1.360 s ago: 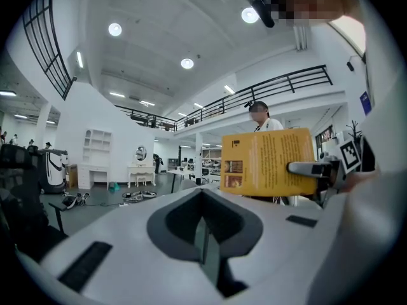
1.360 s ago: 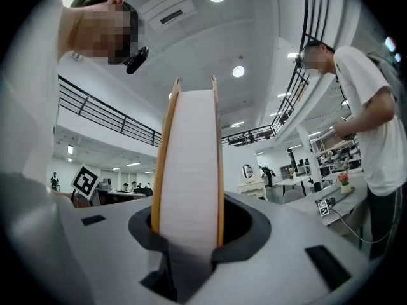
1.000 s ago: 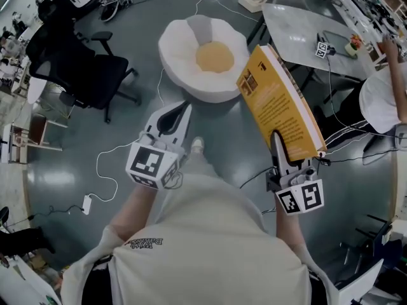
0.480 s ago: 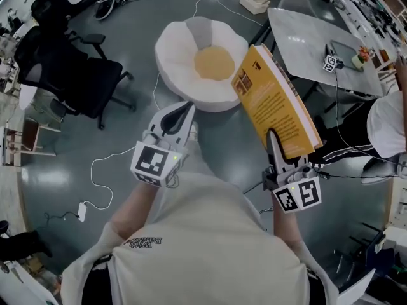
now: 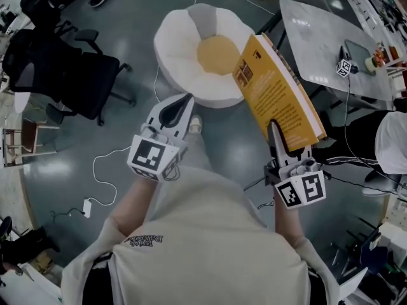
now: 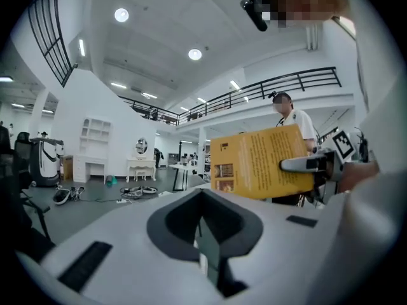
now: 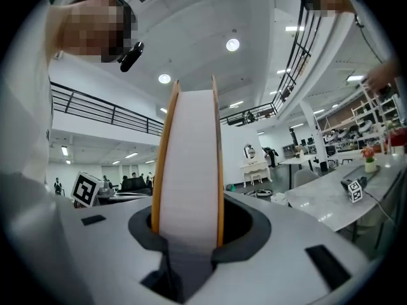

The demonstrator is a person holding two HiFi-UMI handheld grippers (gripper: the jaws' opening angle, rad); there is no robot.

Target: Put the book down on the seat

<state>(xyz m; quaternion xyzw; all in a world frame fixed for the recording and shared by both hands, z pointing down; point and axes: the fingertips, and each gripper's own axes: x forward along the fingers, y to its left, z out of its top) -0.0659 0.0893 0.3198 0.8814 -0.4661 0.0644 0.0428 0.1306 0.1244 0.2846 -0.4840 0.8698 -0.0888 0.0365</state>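
Right hand-held gripper is pinching the thick yellow paperback book by its lower edge, upright for carrying; the round white cushioned seat lies ahead-left of it. Left hand-held gripper is spare, jaws pressed together on nothing

I have 1 left gripper, 1 right gripper and 1 book. I see 1 seat, 1 black chair and 1 table.

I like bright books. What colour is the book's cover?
Yellow-orange with dark print. The head view shows the book best.
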